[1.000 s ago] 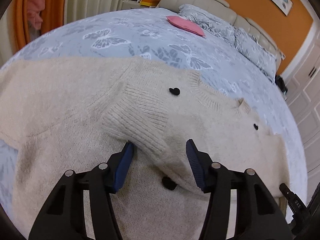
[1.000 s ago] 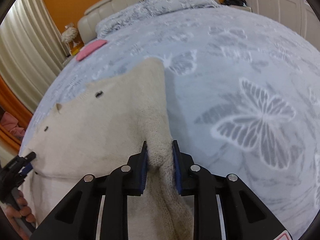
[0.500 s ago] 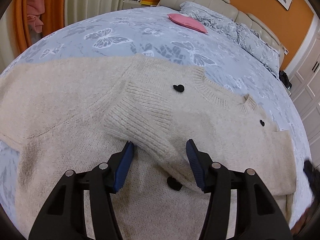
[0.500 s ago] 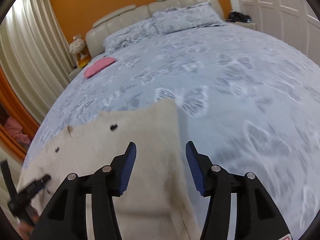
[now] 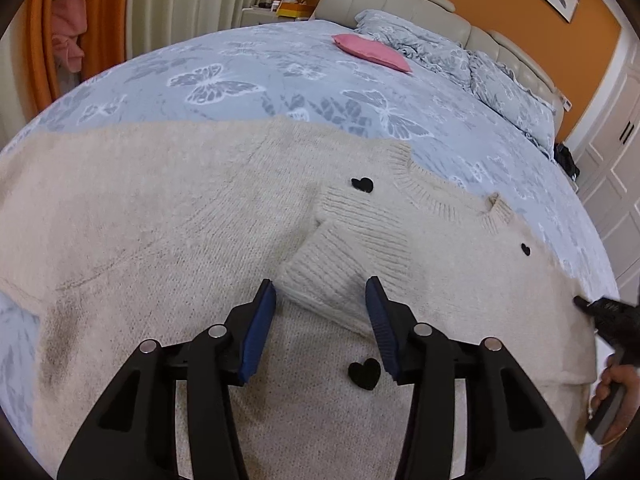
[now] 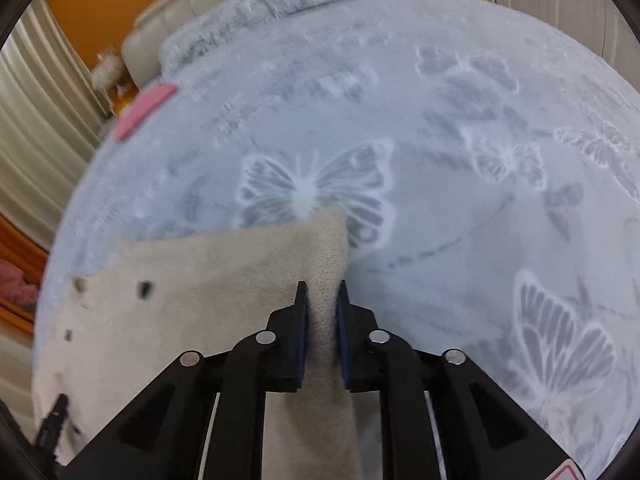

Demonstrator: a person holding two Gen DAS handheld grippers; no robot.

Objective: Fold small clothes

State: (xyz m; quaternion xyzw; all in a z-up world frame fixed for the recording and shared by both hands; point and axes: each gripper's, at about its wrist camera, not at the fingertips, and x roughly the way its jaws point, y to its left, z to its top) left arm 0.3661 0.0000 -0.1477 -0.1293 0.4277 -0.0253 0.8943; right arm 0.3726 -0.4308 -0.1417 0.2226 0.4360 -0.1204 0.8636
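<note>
A cream knitted sweater (image 5: 160,220) with small black hearts (image 5: 362,185) lies flat on the bed. One sleeve is folded over the chest, its ribbed cuff (image 5: 332,264) pointing at me. My left gripper (image 5: 320,308) straddles that cuff, and its jaws are closing, with the pads beside the cuff rather than pressing on it. My right gripper (image 6: 322,300) is closing on a raised fold at the sweater's (image 6: 200,280) right edge, its pads pinching the knit. It also shows in the left wrist view as a right gripper (image 5: 584,304) tip at the sweater's far right side, held by a hand (image 5: 616,392).
The bed is covered by a grey-blue butterfly-print cover (image 6: 460,160). A pink cushion (image 5: 372,52) and grey pillows (image 5: 500,80) lie near the padded headboard (image 5: 400,4). Curtains (image 5: 180,0) hang on the left and white wardrobe doors (image 5: 616,160) stand on the right.
My right gripper let go of the sweater's edge, opened wide, shifted along it and shut on the edge again. The left jaws narrowed a little around the cuff, and that hand stayed put.
</note>
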